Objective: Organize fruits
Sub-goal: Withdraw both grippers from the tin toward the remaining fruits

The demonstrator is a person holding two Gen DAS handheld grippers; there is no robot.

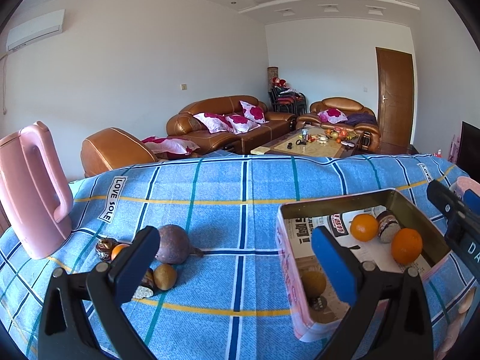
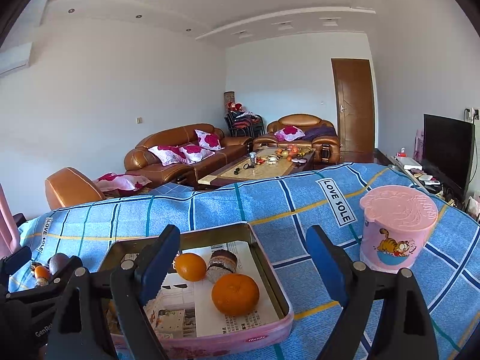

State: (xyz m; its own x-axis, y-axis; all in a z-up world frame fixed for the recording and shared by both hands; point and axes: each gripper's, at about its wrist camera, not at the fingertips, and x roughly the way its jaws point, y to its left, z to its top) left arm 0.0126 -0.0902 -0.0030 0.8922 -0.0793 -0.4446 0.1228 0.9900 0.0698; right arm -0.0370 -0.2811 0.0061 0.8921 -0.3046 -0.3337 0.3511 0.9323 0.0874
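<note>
A pink tin tray point(image 1: 285, 258) point(image 2: 270, 273) lined with newspaper sits on the blue checked cloth. It holds two oranges point(image 1: 364, 227) point(image 1: 406, 245) point(image 2: 235, 294), a dark brown cake piece point(image 1: 388, 226) point(image 2: 221, 265) and a brownish round fruit point(image 1: 313, 283). Left of the tray lie a purple round fruit point(image 1: 171, 244), a small brown fruit point(image 1: 165, 276), a small orange point(image 1: 118, 250) and wrapped pieces. My left gripper point(image 1: 237, 267) is open and empty above the cloth, between the loose fruits and the tray. My right gripper point(image 2: 243, 267) is open and empty over the tray.
A pink kettle point(image 1: 33, 192) stands at the left edge of the table. A pink lidded cup with a cartoon cat point(image 2: 394, 231) stands right of the tray. Behind the table are brown leather sofas point(image 1: 228, 123), a coffee table point(image 2: 258, 165) and a door point(image 2: 354, 108).
</note>
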